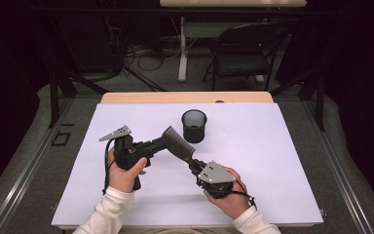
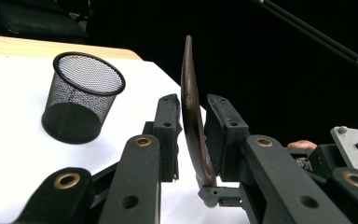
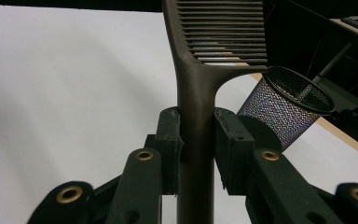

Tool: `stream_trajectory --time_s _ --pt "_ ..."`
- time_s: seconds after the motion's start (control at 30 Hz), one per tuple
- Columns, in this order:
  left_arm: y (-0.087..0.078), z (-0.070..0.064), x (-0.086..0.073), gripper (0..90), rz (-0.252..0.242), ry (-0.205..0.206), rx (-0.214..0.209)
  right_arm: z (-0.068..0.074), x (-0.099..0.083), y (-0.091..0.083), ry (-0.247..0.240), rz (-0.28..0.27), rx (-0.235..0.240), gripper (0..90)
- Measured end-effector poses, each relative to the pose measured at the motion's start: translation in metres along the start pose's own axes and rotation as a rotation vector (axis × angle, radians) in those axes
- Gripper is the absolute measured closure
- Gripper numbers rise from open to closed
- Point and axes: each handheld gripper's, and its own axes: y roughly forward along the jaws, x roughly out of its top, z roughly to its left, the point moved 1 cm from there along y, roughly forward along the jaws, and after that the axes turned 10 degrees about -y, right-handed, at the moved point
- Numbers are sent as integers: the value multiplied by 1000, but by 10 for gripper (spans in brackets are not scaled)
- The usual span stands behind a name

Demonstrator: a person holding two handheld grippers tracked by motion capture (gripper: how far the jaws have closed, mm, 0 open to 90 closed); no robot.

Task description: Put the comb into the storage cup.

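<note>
A: From the high view, what do you see?
B: The left gripper and the right gripper meet at the middle of the frame, both on a dark brown comb held above the white table. A black mesh cup stands upright just above the comb's toothed end, a little right of centre.

A: And the left gripper view?
B: The comb runs edge-on up the middle, its jaws close on either side. The right one seems to touch; I cannot tell whether the left one presses it. The mesh cup sits at upper left; the right gripper grips the comb's lower end.

A: The right gripper view?
B: Its jaws are pinched onto the comb's handle at centre, the teeth spreading across the top. The cup shows tilted at right, behind the comb.
</note>
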Motion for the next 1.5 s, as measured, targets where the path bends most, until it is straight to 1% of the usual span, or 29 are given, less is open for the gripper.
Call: stream_trajectory --time_s 0.33,0.63,0.8,1.3,1.47,1.5 --pt "0 1 0 788 5 -6 1 0 -1 1 12 1 16 728" --pt "1 3 -2 803 -4 -41 -12 1 -1 1 12 1 17 728" --pt "2 3 -3 803 -13 -38 -6 1 -1 2 16 1 19 728" --pt "3 3 -5 805 -24 -51 -9 1 -1 2 32 -3 30 728" --pt "3 4 -6 815 -30 -61 -22 1 -1 2 34 -5 31 728" --pt "3 4 -6 820 -35 -78 -26 1 -1 3 35 -5 31 728"
